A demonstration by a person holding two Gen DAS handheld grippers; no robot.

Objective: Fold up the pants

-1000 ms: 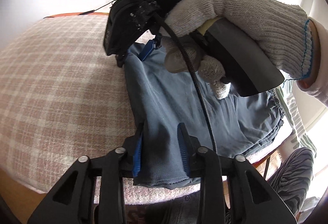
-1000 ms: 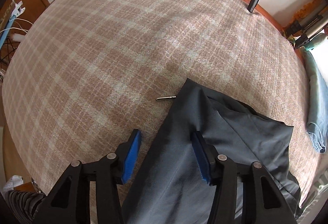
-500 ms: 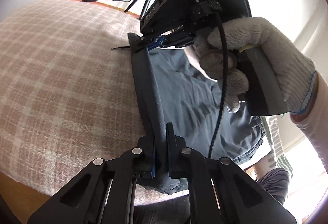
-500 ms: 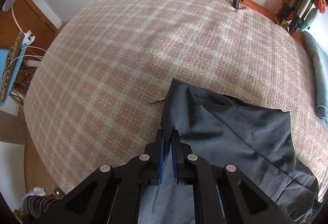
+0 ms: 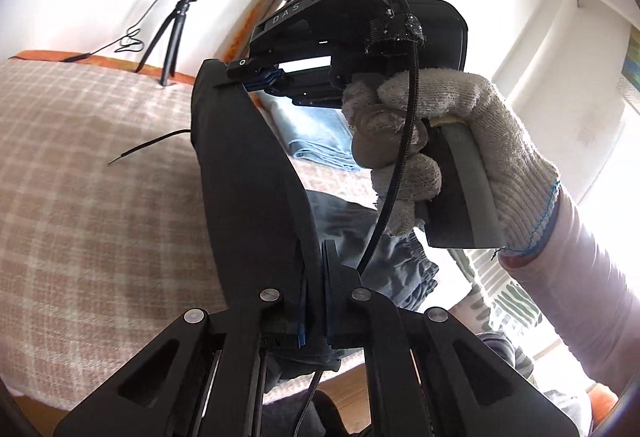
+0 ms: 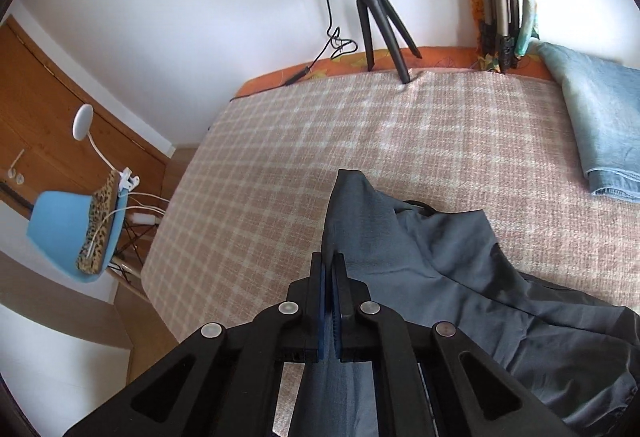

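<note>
The dark grey pants (image 6: 460,269) lie partly on a checked bed cover (image 6: 280,165), one edge lifted into the air. My right gripper (image 6: 329,269) is shut on that edge, and the cloth rises in a peak past its fingertips. In the left wrist view my left gripper (image 5: 316,261) is shut on the same pants (image 5: 248,173), which stretch as a taut dark band up to the right gripper (image 5: 264,77), held by a gloved hand (image 5: 440,141). The elastic waistband (image 5: 404,269) bunches below that hand.
A folded light blue garment (image 6: 600,125) lies at the bed's far right. A ring light on a tripod (image 6: 376,17) stands at the bed's far edge with its cable. A blue chair (image 6: 76,229) and wooden cupboards stand left of the bed.
Both grippers went from open around the pants' edge to shut on it, then rose and tilted up, lifting the edge off the bed into a taut band.
</note>
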